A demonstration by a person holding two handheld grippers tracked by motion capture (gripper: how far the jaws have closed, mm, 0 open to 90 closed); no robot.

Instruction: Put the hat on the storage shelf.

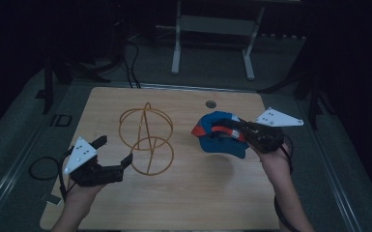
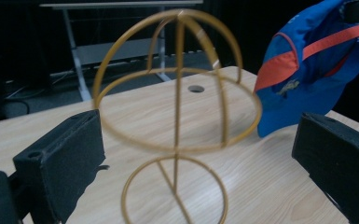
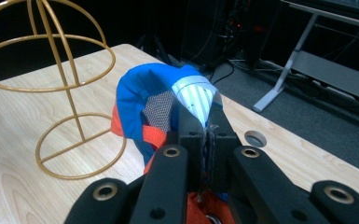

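A gold wire hat stand (image 1: 146,137) stands upright on the wooden table (image 1: 188,198), a domed cage over a round base ring. It appears in the left gripper view (image 2: 177,126) and the right gripper view (image 3: 51,88) too. My right gripper (image 1: 232,131) is shut on a blue cap with orange trim (image 1: 217,137), held above the table to the right of the stand. In the right gripper view the jaws pinch the cap's fabric (image 3: 168,100). My left gripper (image 1: 116,151) stands open just left of the stand, jaws wide with nothing between them (image 2: 200,154). The cap (image 2: 307,70) hangs at its upper right.
A round cable hole (image 1: 211,104) sits near the table's far edge. A grey metal frame (image 1: 212,29) stands on the floor beyond the table. Black cables (image 1: 43,169) lie on the floor at the left. Bare wood spreads along the near side of the table.
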